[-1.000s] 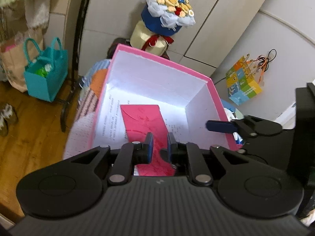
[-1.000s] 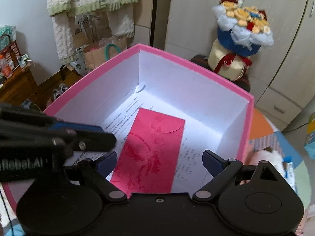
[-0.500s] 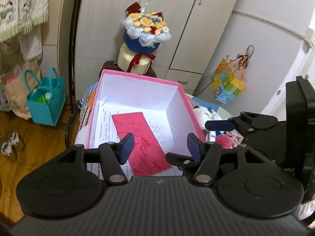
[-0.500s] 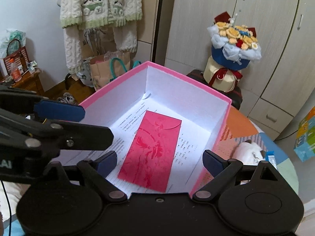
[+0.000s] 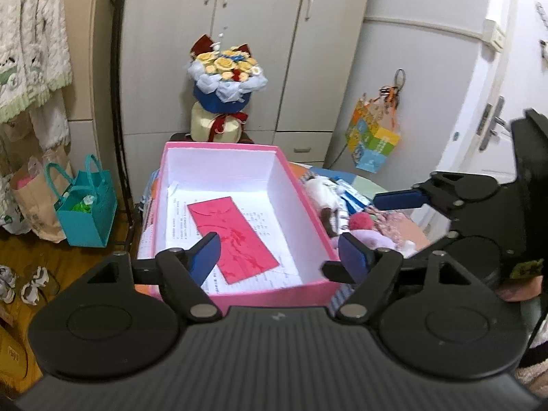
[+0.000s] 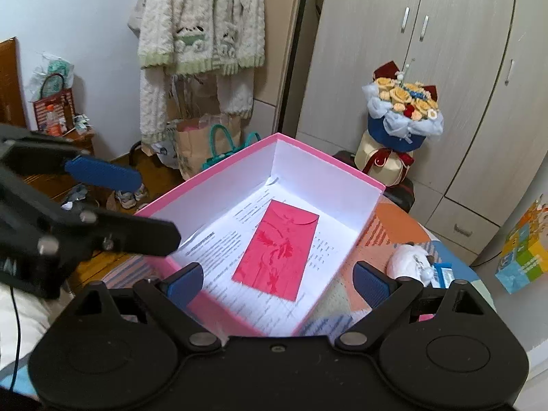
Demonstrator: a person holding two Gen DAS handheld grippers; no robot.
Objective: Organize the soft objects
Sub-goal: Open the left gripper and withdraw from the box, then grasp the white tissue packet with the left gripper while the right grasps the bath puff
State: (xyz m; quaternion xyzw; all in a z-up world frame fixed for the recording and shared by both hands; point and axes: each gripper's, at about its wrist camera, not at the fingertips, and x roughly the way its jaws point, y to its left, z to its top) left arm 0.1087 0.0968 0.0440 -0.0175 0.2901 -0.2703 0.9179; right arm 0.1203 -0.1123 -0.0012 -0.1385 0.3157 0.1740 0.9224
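With jaws just opening and empty, the left gripper (image 5: pixel 279 251) is hovering over the pink cardboard box (image 5: pixel 310 205); soft toys (image 5: pixel 359 221) are lying right, nearer the gaping, empty right gripper (image 6: pixel 279 282).

My left gripper (image 5: pixel 279 255) and right gripper (image 6: pixel 278 280) are black, ribbed bodies with silver rivets, blue pads; possibly a thin cable at nine o'clock.

Box (image 5: pixel 239 157) on the bench (image 6: pixel 394 226), envelope (image 5: pixel 233 236) inside atop papers (image 5: pixel 178 219). Plush toys (image 5: pixel 359 222) right of the box. Bouquet (image 5: pixel 224 92) behind, bag (image 5: pixel 87 212) on the floor, left.
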